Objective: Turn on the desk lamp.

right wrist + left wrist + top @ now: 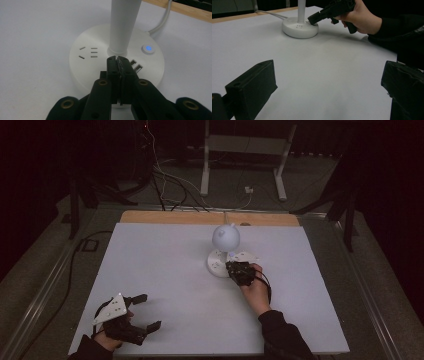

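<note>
left gripper (150, 311) waits wide open at seven o'clock, while right gripper (117, 60), jaws pressed together empty, touches lamp base (85, 65).

Right gripper (312, 20) touches lamp base (298, 29).

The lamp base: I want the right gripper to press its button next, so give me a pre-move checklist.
1. Right gripper shut to a tip: ok.
2. Tip on the lit button: not ok, it sits beside the stem.
3. Lamp base flat on the table: ok.
4. Left gripper away from the lamp: ok, open near the table's front edge.
5. Lamp on or off: cannot tell.
</note>
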